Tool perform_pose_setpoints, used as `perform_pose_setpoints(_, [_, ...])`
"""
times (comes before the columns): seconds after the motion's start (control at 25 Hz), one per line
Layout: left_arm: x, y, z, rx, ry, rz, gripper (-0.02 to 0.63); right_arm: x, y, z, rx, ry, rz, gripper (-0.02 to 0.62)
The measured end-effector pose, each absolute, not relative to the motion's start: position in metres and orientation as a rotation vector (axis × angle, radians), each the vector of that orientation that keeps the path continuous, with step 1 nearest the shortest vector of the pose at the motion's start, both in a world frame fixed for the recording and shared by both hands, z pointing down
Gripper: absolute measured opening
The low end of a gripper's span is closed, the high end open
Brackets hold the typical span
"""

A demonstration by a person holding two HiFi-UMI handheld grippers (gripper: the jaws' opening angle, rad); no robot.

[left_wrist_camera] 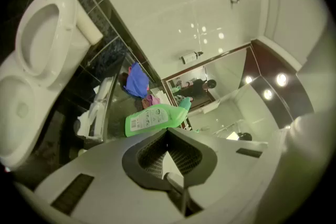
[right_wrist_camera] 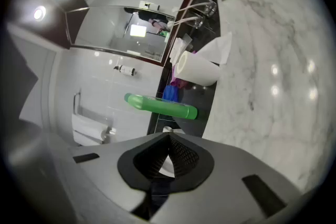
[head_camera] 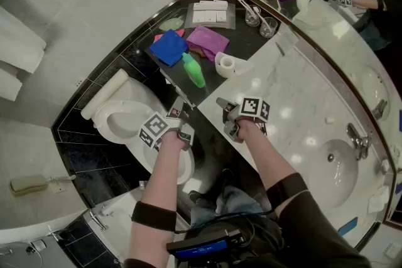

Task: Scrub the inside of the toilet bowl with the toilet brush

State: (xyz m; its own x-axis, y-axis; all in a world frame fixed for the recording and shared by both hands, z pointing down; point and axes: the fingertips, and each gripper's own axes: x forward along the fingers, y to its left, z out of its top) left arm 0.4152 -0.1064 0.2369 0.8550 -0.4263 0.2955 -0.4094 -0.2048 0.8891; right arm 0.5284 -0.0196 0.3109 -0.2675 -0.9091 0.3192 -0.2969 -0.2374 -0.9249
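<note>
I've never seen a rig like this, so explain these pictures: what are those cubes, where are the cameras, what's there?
A person holds two clamps: the left gripper and the right gripper; the marked cubes belong to them. One picture comes from a head camera looking down, the others from a camera on each gripper. Both grippers are shut, holding nothing. A black shelf carries a green plastic bottle, a blue cloth, a purple cloth and a white paper roll. The white toilet stands left.

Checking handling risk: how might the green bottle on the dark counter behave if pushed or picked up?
The green bottle looks tall and narrow, so a high push would probably tip it. Its glossy plastic may slip when gripped.
</note>
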Motion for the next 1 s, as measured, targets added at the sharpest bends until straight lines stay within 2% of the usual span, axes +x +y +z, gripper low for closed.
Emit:
perform_pose_setpoints(0.2, [0.409,-0.105,0.233,1.991,-0.684,0.098,0.000,0.546,-0.011,0.307,-1.706,1.571,-1.438,0.005])
perform_pose_setpoints(0.4, [0.409,-0.097,0.225,2.345,-0.775,0.370,0.000,0.564,-0.003,0.302,-2.058,1.736,-1.274,0.006])
perform_pose_setpoints(0.6, [0.390,-0.102,0.212,2.587,-1.004,0.507,0.000,0.577,0.004,0.287,-2.523,2.009,-0.908,0.008])
perform_pose_setpoints(0.68, [0.386,-0.100,0.210,2.629,-1.015,0.508,0.000,0.570,0.001,0.279,-2.545,2.105,-0.812,0.008])
perform_pose_setpoints(1.0, [0.358,-0.078,0.207,2.695,-1.059,0.522,0.000,0.530,-0.002,0.267,-2.399,2.249,-0.778,0.006])
